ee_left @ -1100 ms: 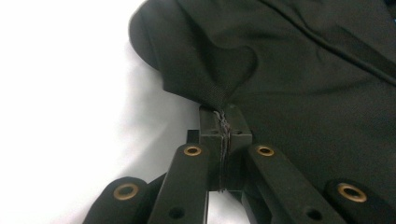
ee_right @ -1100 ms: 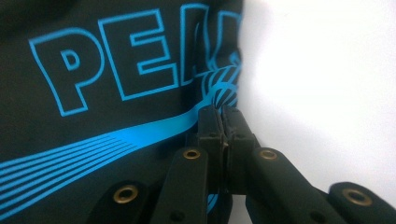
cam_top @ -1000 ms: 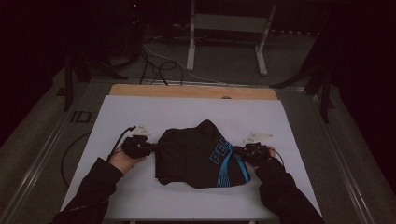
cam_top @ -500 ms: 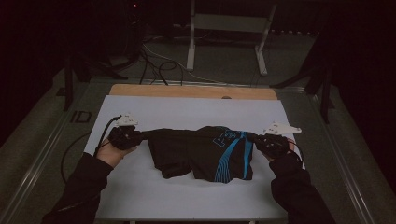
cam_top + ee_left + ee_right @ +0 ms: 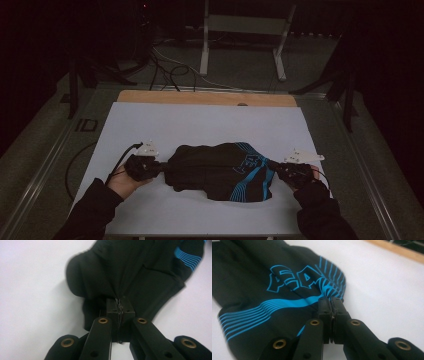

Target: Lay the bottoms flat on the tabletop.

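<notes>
A black garment (image 5: 220, 170) with blue stripes and lettering lies spread across the white table sheet (image 5: 200, 125), stretched between both hands. My left gripper (image 5: 159, 167) pinches its left edge; in the left gripper view the jaws are shut on a thin fold of the black garment (image 5: 130, 272). My right gripper (image 5: 274, 167) holds the garment's right edge beside the blue stripes; in the right gripper view its jaws are shut on the black garment (image 5: 274, 290) near the blue lettering. My left gripper (image 5: 120, 305) and right gripper (image 5: 330, 302) each hold cloth.
A wooden strip (image 5: 205, 98) runs along the table's far edge. Beyond it on the dark floor lie cables (image 5: 170, 70) and a metal stand (image 5: 245, 30). Bare sheet lies in front of and behind the garment.
Both hands moved outward and away from me, pulling the bunched garment out wide, then drew slightly back inward; the garment now lies lower and flatter on the sheet.
</notes>
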The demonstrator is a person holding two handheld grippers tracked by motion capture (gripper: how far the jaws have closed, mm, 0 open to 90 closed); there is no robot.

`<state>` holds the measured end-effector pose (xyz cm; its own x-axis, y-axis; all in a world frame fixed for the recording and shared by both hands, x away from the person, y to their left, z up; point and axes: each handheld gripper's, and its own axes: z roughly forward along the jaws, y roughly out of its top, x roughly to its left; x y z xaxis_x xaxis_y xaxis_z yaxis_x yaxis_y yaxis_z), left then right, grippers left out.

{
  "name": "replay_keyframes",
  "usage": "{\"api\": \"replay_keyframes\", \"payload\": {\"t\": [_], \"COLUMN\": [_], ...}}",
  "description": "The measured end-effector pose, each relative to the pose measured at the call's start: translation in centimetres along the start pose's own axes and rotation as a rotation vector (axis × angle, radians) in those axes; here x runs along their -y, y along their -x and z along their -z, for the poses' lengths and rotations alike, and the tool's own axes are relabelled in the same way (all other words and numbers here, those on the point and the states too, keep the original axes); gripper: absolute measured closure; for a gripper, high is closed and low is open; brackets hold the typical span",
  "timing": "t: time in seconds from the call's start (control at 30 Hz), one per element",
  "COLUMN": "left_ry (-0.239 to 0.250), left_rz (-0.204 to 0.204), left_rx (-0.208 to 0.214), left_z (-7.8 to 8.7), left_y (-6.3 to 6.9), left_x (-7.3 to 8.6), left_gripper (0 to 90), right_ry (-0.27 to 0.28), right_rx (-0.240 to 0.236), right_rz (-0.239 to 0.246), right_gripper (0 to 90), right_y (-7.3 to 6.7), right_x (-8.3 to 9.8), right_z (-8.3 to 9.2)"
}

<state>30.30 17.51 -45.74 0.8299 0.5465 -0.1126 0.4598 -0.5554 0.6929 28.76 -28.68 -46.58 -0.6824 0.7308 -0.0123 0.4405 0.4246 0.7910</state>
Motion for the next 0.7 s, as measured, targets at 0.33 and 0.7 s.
{"api": "replay_keyframes", "payload": {"t": [0.33, 0.7], "left_ry": [-0.055, -0.058], "left_rz": [0.022, 0.032], "left_rx": [0.083, 0.125], "left_z": [-0.5, -0.6], "left_y": [1.8, 2.2], "left_x": [2.3, 3.0], "left_gripper": [89.6, 88.9], "right_ry": [-0.037, -0.072], "right_rx": [-0.035, -0.094], "right_rz": [-0.034, -0.036], "right_gripper": [88.5, 87.8], "right_y": [-0.8, -1.5], "right_x": [2.1, 3.6], "right_z": [0.7, 1.0]}}
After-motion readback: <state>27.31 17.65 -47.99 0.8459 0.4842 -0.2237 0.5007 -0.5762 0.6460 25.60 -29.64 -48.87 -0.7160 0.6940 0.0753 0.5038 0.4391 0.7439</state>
